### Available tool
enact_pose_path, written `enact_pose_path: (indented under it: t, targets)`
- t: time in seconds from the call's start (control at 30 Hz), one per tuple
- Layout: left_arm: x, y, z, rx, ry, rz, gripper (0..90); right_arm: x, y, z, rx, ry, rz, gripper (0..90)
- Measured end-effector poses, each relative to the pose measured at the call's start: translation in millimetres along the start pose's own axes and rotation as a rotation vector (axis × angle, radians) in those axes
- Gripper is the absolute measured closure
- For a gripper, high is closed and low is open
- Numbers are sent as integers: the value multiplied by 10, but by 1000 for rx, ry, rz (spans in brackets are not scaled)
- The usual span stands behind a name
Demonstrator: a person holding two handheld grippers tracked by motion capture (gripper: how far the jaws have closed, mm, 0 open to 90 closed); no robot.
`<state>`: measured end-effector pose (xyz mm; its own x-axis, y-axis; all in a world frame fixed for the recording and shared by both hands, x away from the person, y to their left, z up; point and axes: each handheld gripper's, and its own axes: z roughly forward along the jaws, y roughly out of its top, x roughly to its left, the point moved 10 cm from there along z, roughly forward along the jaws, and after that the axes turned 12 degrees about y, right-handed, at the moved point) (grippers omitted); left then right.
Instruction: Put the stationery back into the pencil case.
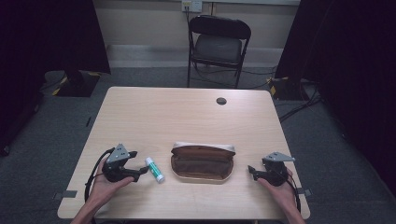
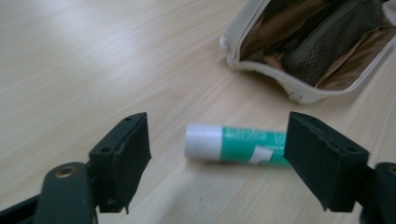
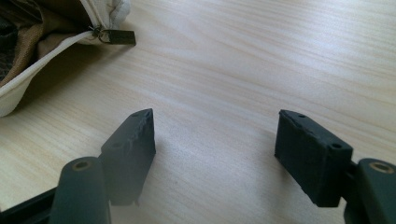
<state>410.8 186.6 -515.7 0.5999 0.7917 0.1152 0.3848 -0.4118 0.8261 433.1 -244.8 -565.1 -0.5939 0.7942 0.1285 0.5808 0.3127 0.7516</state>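
A green tube with a white cap (image 1: 154,169) lies flat on the wooden table (image 1: 187,116), just left of an unzipped cream pouch with brown lining (image 1: 202,161). My left gripper (image 1: 139,162) sits close to the tube's left side, pointing at it. In the left gripper view the tube (image 2: 233,144) lies between the open jaws of my left gripper (image 2: 217,122); its far end is hidden behind the right jaw and the pads do not press it. My right gripper (image 1: 252,172) rests right of the pouch. Its view shows my right gripper (image 3: 215,116) open over bare wood.
The pouch's rim (image 3: 18,84) and dark zipper pull (image 3: 116,36) lie up and left of the right jaws. The open pouch (image 2: 317,46) shows beyond the tube. A round cable hole (image 1: 221,101) marks the far table side. A black folding chair (image 1: 218,46) stands behind it.
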Motion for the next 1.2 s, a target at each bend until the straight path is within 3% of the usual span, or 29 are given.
enact_pose_path:
  t: [0.07, 0.1, 0.13, 0.2, 0.27, 0.43, 0.57, 0.77, 0.83, 0.9, 1.0, 1.17, 1.2]
  targets:
    - [-36, 50, 19, -1, -27, 30, 269, 0, 0, 0, 0, 0, 0, 280]
    - [-76, 47, 65, 32, -58, 86, 313, -1, 2, 1, -1, 2, 0, 279]
    - [-83, 40, 92, 59, -71, 113, 315, -3, 4, 4, -1, 1, 0, 279]
    - [-103, 64, 112, 51, -88, 102, 315, -3, 5, 5, -1, 0, 1, 279]
    - [-150, 88, 189, 50, -124, 125, 361, -3, 7, 7, 0, 2, -1, 278]
    - [-196, -15, 297, 71, -185, 107, 406, -2, 8, 10, 1, 3, -1, 278]
    - [-214, -43, 333, 69, -198, 114, 416, -1, 10, 12, 1, 3, -1, 278]
    - [-234, -59, 329, 63, -206, 137, 350, 5, 26, 32, 2, 6, -5, 278]
    - [-270, -62, 332, 58, -233, 118, 326, 4, 25, 31, 2, 3, -4, 278]
    - [-271, -72, 324, 66, -239, 139, 310, 8, 23, 29, 1, 2, -4, 278]
    - [-278, -77, 321, 58, -246, 134, 302, 8, 23, 29, 1, 2, -3, 278]
    - [-267, -147, 322, 94, -240, 162, 241, 8, 23, 29, 1, 2, -4, 278]
    - [-275, -152, 330, 102, -239, 152, 241, 8, 23, 29, 1, 2, -4, 278]
